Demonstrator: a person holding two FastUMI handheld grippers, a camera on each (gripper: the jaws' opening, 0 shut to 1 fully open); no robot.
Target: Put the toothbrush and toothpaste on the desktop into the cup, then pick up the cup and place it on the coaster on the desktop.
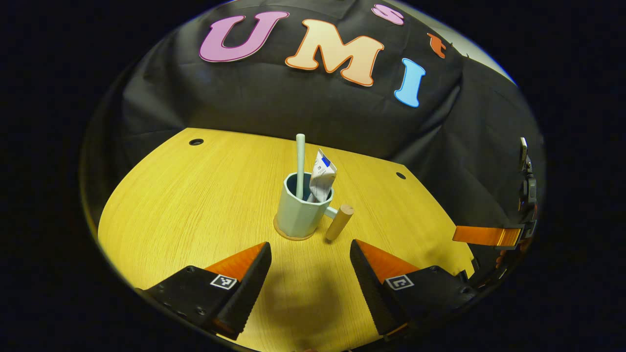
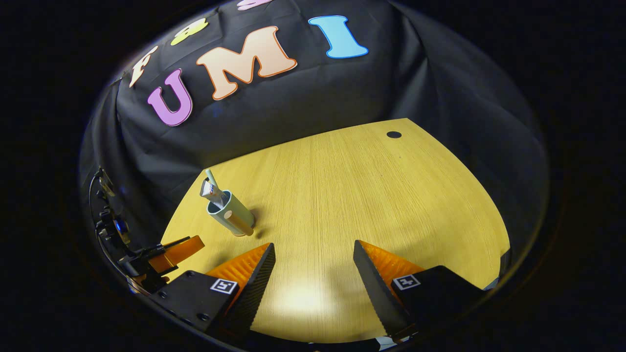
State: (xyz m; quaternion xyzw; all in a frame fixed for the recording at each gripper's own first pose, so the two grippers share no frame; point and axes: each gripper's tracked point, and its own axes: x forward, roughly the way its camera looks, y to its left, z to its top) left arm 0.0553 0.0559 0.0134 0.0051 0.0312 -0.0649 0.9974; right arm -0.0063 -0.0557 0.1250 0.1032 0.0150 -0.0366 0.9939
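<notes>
Now, in the left gripper view, your left claw (image 1: 310,261) is sitting spread at the bottom of the frame, pinching nothing, with bare bench (image 1: 195,205) showing between its fingers. The cup (image 1: 303,208) is standing upright at frame centre on the coaster (image 1: 293,236), holding the toothbrush (image 1: 300,161) and the toothpaste (image 1: 323,178), its wooden handle (image 1: 340,222) pointing to the lower right. The task is looking essentially finished, so back straight away and keep the fingers wide of that handle.

In the right gripper view, your right claw (image 2: 313,266) is also spread and gripping nothing at the bottom. The cup (image 2: 232,217) is showing at the lower left, near the other gripper (image 2: 173,252). Draw this hand away over the open bench (image 2: 391,195), not toward the cup.
</notes>
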